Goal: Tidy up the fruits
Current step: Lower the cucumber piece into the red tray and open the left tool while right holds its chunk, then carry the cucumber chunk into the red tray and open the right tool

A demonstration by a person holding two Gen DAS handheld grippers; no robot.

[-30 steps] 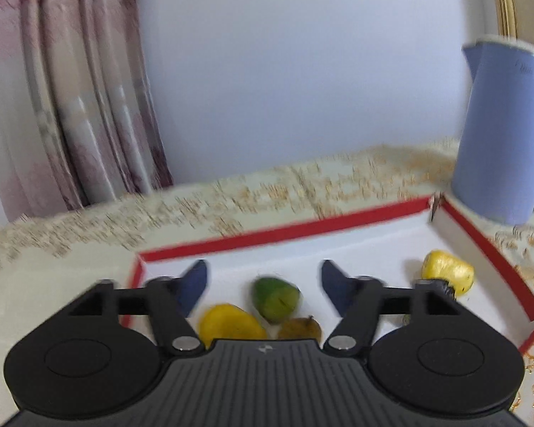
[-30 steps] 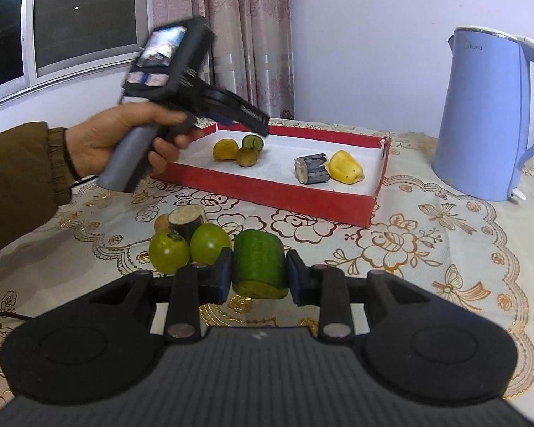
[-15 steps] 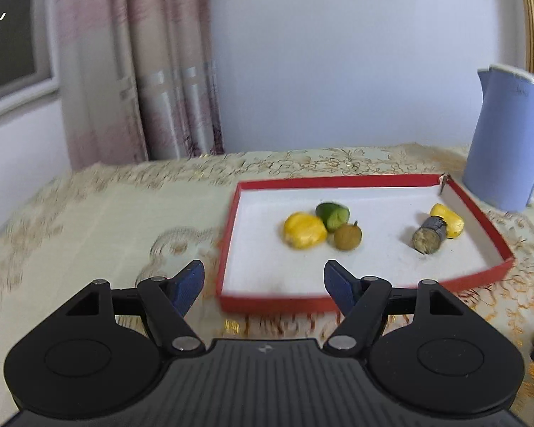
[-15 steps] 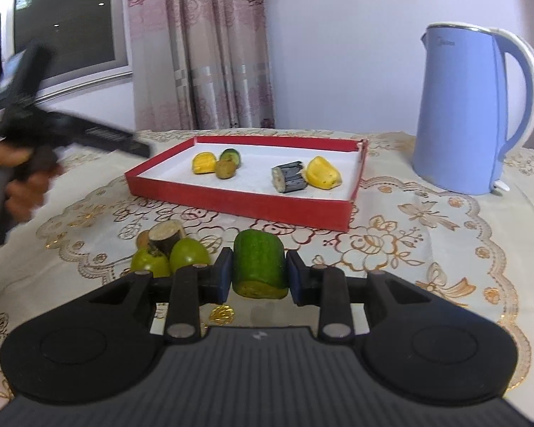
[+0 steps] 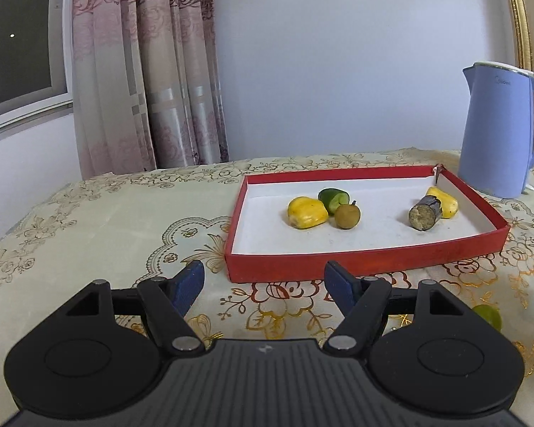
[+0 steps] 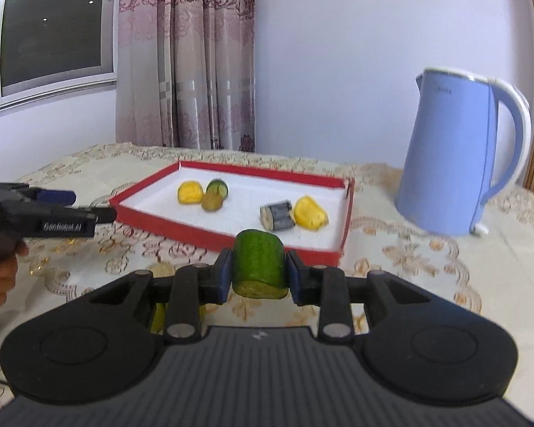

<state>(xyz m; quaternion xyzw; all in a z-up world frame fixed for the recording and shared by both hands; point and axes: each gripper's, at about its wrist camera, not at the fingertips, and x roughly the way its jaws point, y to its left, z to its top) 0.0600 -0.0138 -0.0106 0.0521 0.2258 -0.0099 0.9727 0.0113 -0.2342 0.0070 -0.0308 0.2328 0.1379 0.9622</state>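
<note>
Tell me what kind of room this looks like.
Probably a home, a living or dining room: a table under an embroidered floral tablecloth, a blue electric kettle, and patterned curtains beside a dark window.

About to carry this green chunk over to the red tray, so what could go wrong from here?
1. The right gripper pinches the green cucumber-like chunk by its rounded sides, so it may slip or roll out.
2. The red tray has a raised near wall right ahead; a low carry could catch it.
3. Inside, the dark cut piece touches a yellow fruit, and three more fruits cluster further left; a drop could knock them.
</note>
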